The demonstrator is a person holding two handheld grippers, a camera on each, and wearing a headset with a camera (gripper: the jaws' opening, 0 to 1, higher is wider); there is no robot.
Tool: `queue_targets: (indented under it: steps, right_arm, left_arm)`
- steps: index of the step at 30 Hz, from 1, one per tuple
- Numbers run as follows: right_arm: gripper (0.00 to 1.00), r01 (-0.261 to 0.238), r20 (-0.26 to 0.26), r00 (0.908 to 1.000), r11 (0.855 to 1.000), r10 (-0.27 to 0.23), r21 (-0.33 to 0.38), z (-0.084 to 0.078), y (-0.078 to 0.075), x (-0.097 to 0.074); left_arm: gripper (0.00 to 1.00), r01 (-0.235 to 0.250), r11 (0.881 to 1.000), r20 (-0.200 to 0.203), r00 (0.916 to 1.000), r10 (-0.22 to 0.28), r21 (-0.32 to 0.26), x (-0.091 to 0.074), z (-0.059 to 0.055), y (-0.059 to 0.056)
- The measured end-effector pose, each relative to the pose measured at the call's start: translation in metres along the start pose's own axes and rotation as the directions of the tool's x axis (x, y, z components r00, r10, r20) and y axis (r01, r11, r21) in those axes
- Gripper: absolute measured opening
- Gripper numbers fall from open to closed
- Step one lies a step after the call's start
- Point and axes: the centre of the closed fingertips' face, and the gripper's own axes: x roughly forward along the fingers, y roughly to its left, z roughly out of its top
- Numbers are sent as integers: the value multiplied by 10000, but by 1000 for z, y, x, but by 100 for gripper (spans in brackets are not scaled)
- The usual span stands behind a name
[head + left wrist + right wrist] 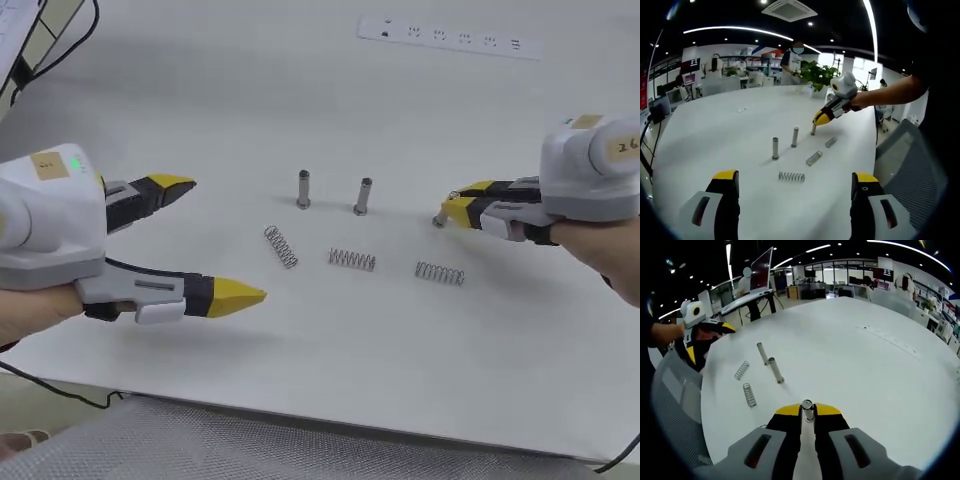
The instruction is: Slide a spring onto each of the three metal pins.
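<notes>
Our right claw (452, 207) pinches the third pin (807, 410) between its tips, upright on the table (300, 380); we judge this steadies it for a spring. Our left claw (205, 240) is spread wide, ready to fetch one. The nearest spring (281, 246) lies just ahead of its tips, the others toward the right claw. The first pin (303, 188) and second pin (363, 196) stand bare between the claws.

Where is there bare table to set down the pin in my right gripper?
Bare: the wide stretch between the two standing pins and the power strip, and the near strip between the springs and the table edge. Crowded: the middle, between left gripper and right gripper with its pin.
</notes>
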Motion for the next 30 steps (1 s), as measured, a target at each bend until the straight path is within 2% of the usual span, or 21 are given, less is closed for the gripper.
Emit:
queue_targets:
  steps: [30]
  right_arm:
    - [26, 41, 97, 9999, 10000, -41, 43, 1, 0, -8]
  left_arm:
    - [93, 117, 9999, 48, 9999, -117, 16, -2, 4, -2]
